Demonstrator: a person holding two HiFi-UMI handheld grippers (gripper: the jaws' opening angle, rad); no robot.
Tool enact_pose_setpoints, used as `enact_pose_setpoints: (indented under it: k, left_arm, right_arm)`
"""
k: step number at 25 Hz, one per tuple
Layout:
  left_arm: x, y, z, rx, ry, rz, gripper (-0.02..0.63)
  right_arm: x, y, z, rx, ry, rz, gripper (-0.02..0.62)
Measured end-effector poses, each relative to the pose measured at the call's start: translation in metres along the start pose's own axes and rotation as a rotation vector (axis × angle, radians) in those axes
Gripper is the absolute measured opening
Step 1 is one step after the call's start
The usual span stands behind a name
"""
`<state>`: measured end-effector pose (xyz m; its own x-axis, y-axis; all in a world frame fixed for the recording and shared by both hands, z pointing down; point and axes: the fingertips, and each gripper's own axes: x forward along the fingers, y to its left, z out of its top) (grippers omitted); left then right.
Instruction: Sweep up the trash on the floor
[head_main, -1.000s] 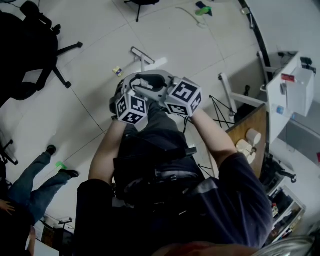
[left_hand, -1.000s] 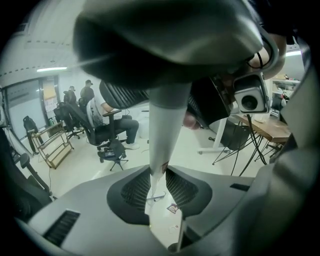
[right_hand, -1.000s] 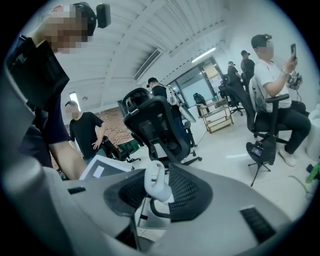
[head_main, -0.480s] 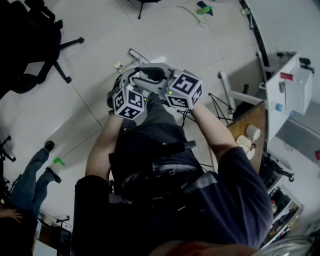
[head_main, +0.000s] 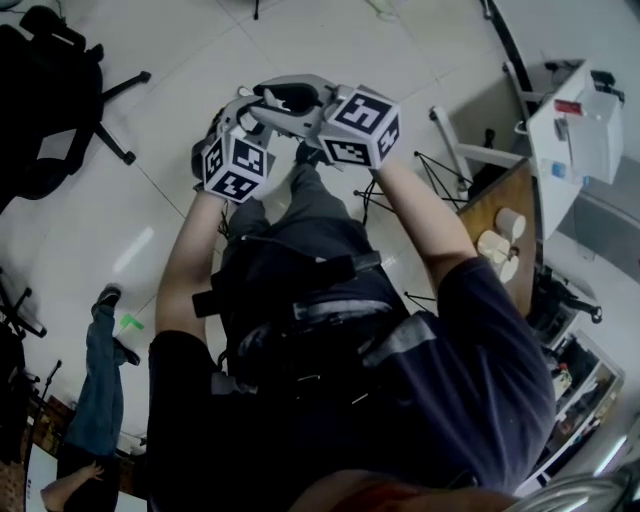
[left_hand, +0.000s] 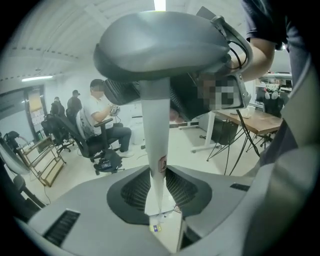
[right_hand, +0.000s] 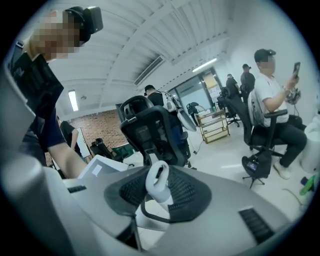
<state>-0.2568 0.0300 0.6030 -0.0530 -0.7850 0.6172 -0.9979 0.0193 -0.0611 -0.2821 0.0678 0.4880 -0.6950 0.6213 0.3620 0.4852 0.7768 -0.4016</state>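
Note:
A long white broom handle runs up between the pads of my left gripper, which is shut on it. Its rounded top end, with a hanging hole, sits between the pads of my right gripper, whose jaws have just been closing onto it. In the head view both grippers meet in front of the person's knees, left gripper beside right gripper, and they hide the handle. A small yellow scrap lies on the floor below the left jaws.
A black office chair stands at the left, and a bystander's legs lower left. A wooden table with cups, black tripod legs and a white cabinet are on the right. Seated people and another chair are nearby.
Both grippers have risen together and moved up the head view. The white tool and the yellow scrap seen on the floor before are now hidden behind them.

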Motion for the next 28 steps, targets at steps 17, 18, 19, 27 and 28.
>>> enact_pose_setpoints:
  k: [17, 18, 19, 27, 28]
  left_arm:
    - [-0.064, 0.012, 0.131, 0.205, -0.202, -0.069, 0.095]
    - [-0.072, 0.014, 0.14, 0.212, -0.23, -0.062, 0.095]
    - [-0.079, 0.016, 0.148, 0.214, -0.254, -0.054, 0.095]
    - [-0.123, 0.036, 0.174, 0.136, -0.359, -0.047, 0.101]
    - [-0.131, 0.04, 0.172, 0.12, -0.37, -0.04, 0.101]
  right_arm:
    - [-0.069, 0.05, 0.118, -0.226, -0.171, 0.069, 0.133]
    - [-0.072, 0.057, 0.129, -0.246, -0.185, 0.103, 0.135]
    - [-0.075, 0.064, 0.14, -0.262, -0.197, 0.134, 0.135]
    - [-0.076, 0.089, 0.179, -0.312, -0.128, 0.362, 0.135]
    - [-0.072, 0.094, 0.183, -0.308, -0.121, 0.398, 0.135]
